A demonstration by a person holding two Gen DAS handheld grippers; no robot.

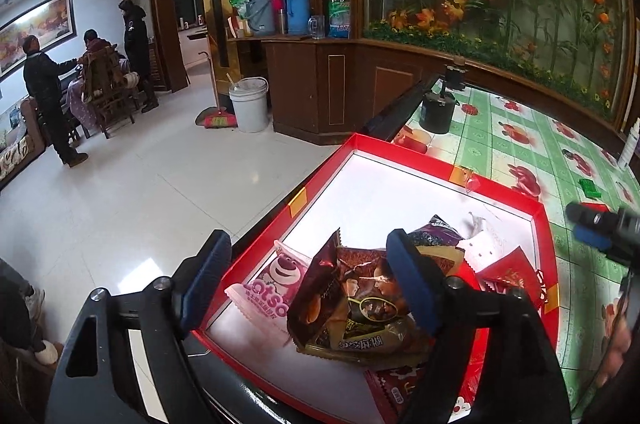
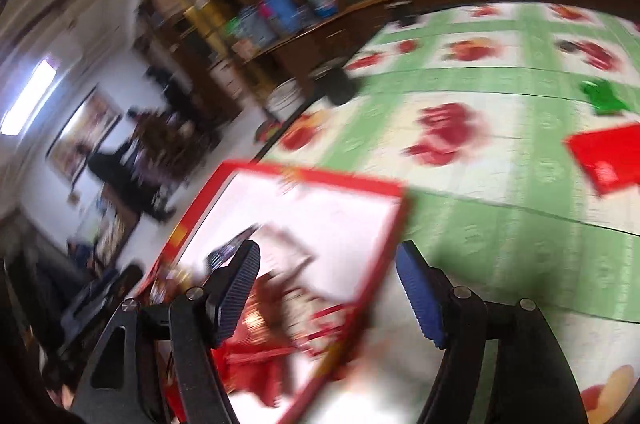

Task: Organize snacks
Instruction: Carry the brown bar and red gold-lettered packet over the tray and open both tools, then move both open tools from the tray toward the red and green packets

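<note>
A shallow red box (image 1: 320,176) with a white inside sits at the table's left edge and holds a heap of snack packets at its near end. In the heap are a pink Lotso packet (image 1: 268,284), a brown packet (image 1: 352,300), a purple one (image 1: 436,230) and red ones (image 1: 508,272). My left gripper (image 1: 310,282) hangs open over the heap, and its pads touch nothing. The right wrist view is blurred. There my right gripper (image 2: 328,296) is open above the box's right rim (image 2: 384,264), with red packets (image 2: 256,364) below it. It also shows in the left wrist view as the right gripper (image 1: 600,228).
The table has a green cloth with red fruit prints (image 1: 520,144). On it lie a flat red piece (image 2: 612,156), a small green thing (image 2: 604,96) and a black pot (image 1: 438,110). Beyond the table's left edge are a white bucket (image 1: 249,104), a broom and people (image 1: 44,76).
</note>
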